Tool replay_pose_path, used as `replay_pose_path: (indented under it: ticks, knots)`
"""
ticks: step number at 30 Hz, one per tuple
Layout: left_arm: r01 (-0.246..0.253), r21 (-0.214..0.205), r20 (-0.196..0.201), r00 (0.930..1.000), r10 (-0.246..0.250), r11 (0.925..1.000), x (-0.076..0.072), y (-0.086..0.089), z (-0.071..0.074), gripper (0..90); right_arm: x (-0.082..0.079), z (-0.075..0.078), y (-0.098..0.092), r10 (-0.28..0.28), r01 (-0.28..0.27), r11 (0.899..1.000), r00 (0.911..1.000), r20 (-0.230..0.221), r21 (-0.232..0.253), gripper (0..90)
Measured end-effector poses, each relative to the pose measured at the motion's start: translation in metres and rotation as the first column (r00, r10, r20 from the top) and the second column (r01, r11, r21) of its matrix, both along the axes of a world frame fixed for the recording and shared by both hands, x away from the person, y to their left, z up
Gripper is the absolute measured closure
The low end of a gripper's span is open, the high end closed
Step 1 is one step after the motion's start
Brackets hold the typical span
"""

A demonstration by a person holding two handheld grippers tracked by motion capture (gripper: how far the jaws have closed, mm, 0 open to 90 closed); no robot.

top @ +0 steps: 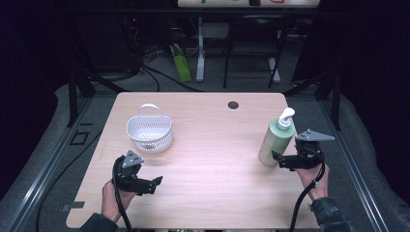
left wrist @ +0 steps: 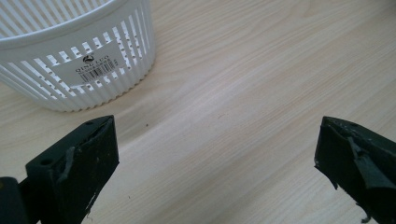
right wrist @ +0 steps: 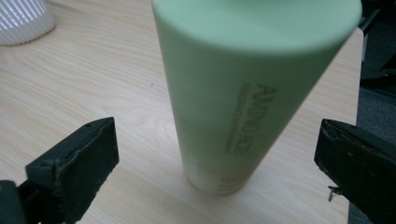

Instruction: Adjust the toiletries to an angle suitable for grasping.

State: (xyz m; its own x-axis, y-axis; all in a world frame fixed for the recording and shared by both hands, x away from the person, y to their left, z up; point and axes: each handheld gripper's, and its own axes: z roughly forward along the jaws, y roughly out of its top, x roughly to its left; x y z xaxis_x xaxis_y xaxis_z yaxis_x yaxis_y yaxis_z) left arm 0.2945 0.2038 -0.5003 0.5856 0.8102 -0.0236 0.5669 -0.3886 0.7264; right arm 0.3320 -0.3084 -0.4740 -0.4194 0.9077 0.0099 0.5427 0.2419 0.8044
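Right gripper [top: 281, 163] sits low at the right side of the table [top: 212, 159], jaws spread wide and lined up on the base of the green pump bottle [top: 276, 139]. In the right gripper view the bottle [right wrist: 233, 102] stands upright between the two black jaws, neither one touching it, so nothing is gripped yet. Aiming low on the body looks like a choice for a stable grab on a tall, top-heavy thing; the pump head would be a poor hold.

Left gripper [top: 153, 183] rests near the front left of the table, jaws wide apart and empty. In the left gripper view the white slotted basket [left wrist: 79, 56] sits just ahead and to the side of the jaws, not between them. In the high view the basket [top: 149, 130] stands upright with its handle up, well apart from the bottle, open top free.

Judgement: the bottle is likely headed for the basket; the left gripper waits close by, probably to steady it. Closing on the bottle comes next.
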Motion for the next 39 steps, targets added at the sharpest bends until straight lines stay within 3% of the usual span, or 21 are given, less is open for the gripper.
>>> replay_pose_path:
  ticks: [7, 12, 18, 27, 31, 39]
  knots:
    - [-0.004, -0.001, 0.011, 0.9999, 0.004, 1.0, 0.0, 0.001, 0.001, 0.0, 0.01, 0.006, 0.001, -0.004, 0.004, 1.0, 0.9995, 0.031, 0.0, 0.0]
    - [0.003, 0.003, 0.013, 0.9999, -0.003, 1.0, -0.001, 0.0, 0.001, 0.0, 0.019, 0.011, -0.003, 0.0, -0.001, 1.0, 0.9988, 0.048, 0.027, 0.0]
    - [-0.003, -0.001, 0.013, 0.9999, 0.003, 1.0, 0.0, 0.0, 0.001, 0.0, 0.026, 0.012, -0.001, 0.01, -0.012, 1.0, 0.9984, 0.056, 0.024, 0.0]
    - [-0.002, 0.0, 0.01, 0.9999, 0.002, 1.0, 0.0, 0.001, 0.0, 0.0, 0.037, 0.019, -0.005, 0.004, -0.009, 0.998, 0.9968, 0.08, 0.065, 0.0]
    - [-0.001, 0.001, 0.008, 1.0, 0.001, 1.0, 0.0, 0.0, 0.0, 0.0, 0.039, 0.018, -0.004, 0.014, -0.019, 0.998, 0.9974, 0.071, 0.061, 0.0]
    - [0.0, 0.002, 0.009, 1.0, 0.0, 1.0, 0.0, 0.0, 0.0, 0.0, 0.039, 0.02, 0.0, 0.028, -0.031, 0.999, 0.9971, 0.07, 0.044, 10.9]
